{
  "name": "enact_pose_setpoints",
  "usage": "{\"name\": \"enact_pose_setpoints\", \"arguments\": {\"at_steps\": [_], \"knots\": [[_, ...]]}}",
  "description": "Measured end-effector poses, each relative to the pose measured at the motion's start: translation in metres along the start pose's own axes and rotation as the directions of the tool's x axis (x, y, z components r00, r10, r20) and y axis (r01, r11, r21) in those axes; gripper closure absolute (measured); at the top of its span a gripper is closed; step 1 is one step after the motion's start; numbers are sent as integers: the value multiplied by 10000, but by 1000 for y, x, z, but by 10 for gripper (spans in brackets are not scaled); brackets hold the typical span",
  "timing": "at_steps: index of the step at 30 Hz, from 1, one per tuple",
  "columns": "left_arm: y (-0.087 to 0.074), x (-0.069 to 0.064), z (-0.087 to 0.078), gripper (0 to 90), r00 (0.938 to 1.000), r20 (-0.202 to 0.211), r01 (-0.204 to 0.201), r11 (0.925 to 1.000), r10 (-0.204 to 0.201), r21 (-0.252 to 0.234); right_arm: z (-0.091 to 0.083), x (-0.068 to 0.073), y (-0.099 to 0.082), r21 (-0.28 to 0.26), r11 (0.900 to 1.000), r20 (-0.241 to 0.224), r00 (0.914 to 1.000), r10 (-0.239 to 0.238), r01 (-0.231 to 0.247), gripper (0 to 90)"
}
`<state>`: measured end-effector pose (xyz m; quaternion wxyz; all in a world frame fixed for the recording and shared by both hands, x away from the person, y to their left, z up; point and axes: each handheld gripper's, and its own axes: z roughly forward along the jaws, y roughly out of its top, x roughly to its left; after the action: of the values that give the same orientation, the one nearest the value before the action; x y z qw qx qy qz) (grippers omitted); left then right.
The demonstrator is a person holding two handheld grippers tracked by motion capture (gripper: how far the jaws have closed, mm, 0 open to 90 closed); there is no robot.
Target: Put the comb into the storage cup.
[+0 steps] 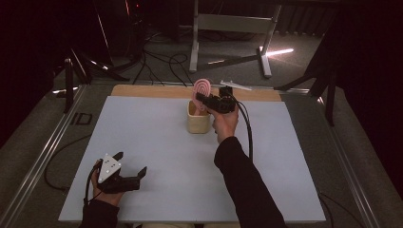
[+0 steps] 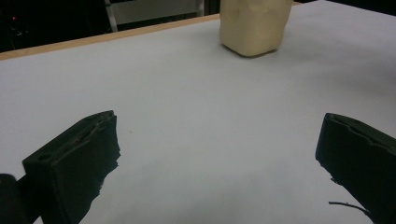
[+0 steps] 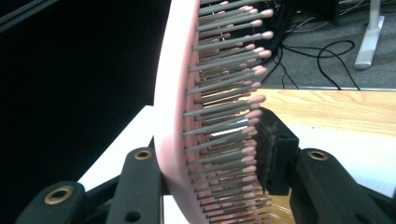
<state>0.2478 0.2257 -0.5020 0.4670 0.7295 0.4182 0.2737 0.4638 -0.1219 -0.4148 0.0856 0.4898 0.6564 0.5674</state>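
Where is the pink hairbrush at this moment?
In the high view, the pink hairbrush is clamped in the right gripper, above the cream holder at the far middle of the table.

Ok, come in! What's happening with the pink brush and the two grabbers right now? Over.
Right gripper shut on pink hairbrush, held above cream cup. Left gripper open, low over the white table sheet. Nothing in the way.
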Motion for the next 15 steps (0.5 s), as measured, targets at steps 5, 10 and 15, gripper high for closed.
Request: {"name": "enact_pose_setpoints", "arguments": {"at_steps": [5,10,15], "knots": [[0,0,0,2,10000,3,-3,10000,3,1,2,0,-2,32,10000,-22,10000,-22,22,590],[0,0,0,2,10000,13,-23,10000,23,22,3,1,-3,48,10000,-14,10000,-7,7,587],[0,0,0,2,10000,12,-21,10000,21,22,3,1,-4,51,10000,-24,10000,12,-12,586]]}}
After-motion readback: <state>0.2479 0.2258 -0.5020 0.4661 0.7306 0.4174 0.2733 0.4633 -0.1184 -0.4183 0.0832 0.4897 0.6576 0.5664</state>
